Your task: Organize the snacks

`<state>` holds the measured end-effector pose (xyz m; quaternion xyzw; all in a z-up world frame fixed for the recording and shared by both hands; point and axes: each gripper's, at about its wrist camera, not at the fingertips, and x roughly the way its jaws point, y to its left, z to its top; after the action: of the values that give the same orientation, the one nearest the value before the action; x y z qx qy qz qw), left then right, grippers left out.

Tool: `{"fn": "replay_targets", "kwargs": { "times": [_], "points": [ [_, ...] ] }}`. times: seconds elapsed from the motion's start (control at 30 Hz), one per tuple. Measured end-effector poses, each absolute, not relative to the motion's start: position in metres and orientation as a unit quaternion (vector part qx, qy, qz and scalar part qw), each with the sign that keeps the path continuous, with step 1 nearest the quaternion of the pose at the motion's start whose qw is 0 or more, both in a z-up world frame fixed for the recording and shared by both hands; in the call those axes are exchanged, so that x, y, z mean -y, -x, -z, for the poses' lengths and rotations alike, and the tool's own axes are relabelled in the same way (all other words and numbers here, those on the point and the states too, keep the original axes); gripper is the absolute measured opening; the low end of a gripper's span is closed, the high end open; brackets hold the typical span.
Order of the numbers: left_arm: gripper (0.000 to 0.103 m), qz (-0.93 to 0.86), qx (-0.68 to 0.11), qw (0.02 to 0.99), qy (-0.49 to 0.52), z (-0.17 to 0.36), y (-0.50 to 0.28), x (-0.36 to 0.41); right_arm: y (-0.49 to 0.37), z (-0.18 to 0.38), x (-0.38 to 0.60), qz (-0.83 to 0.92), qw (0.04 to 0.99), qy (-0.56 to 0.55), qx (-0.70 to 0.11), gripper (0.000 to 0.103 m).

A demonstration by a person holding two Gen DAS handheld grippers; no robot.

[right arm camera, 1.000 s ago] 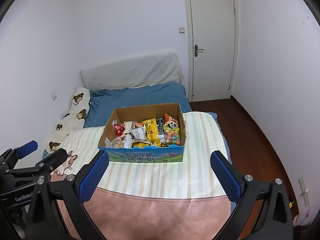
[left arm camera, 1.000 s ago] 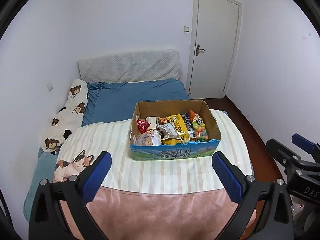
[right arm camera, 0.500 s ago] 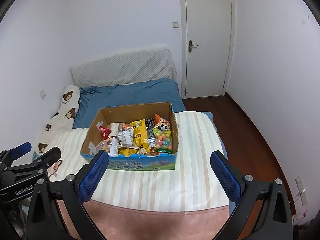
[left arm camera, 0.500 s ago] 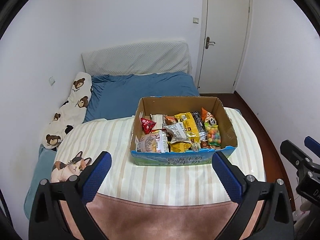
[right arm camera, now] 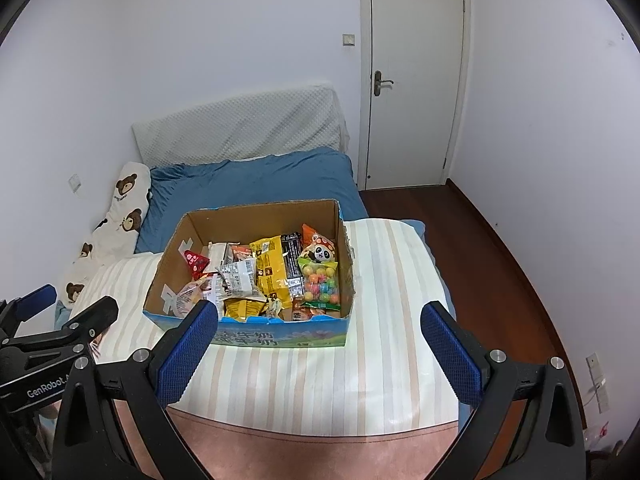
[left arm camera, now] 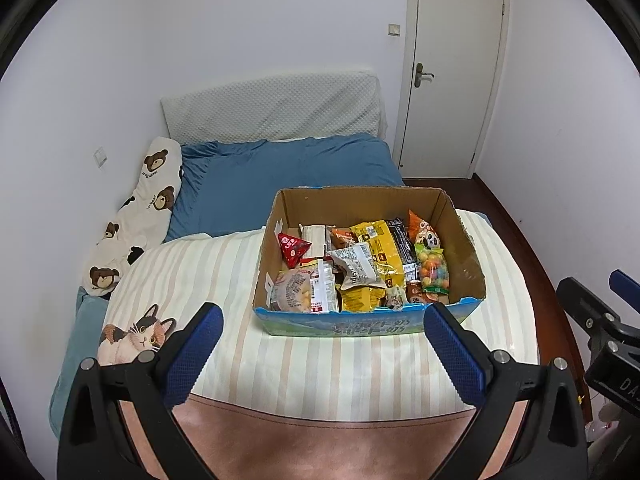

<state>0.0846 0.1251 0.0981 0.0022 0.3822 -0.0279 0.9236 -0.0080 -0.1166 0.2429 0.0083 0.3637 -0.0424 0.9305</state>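
Cardboard box (left arm camera: 370,322) sits on the striped blanket (left arm camera: 340,364), snacks (left arm camera: 360,268) heaped loosely inside, so they look gathered though not sorted. Left gripper (left arm camera: 320,354) and right gripper (right arm camera: 318,354) hover just short of the box, fingers spread wide, holding nothing.

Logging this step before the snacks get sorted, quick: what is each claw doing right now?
Left claw: open, holding nothing, short of the snack box.
Right claw: open, holding nothing.

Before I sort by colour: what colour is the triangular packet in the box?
Red triangular packet, seen best in the left wrist view.
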Motion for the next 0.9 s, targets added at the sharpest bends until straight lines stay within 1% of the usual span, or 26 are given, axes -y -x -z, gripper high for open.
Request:
{"fn": "replay_targets", "kwargs": {
  "times": [0.9],
  "points": [
    [0.103, 0.039, -0.378, 0.925, 0.003, -0.1007, -0.0880, -0.1249, 0.0090, -0.2386, 0.1156, 0.048, 0.929, -0.011, -0.367, 0.103]
  ]
}}
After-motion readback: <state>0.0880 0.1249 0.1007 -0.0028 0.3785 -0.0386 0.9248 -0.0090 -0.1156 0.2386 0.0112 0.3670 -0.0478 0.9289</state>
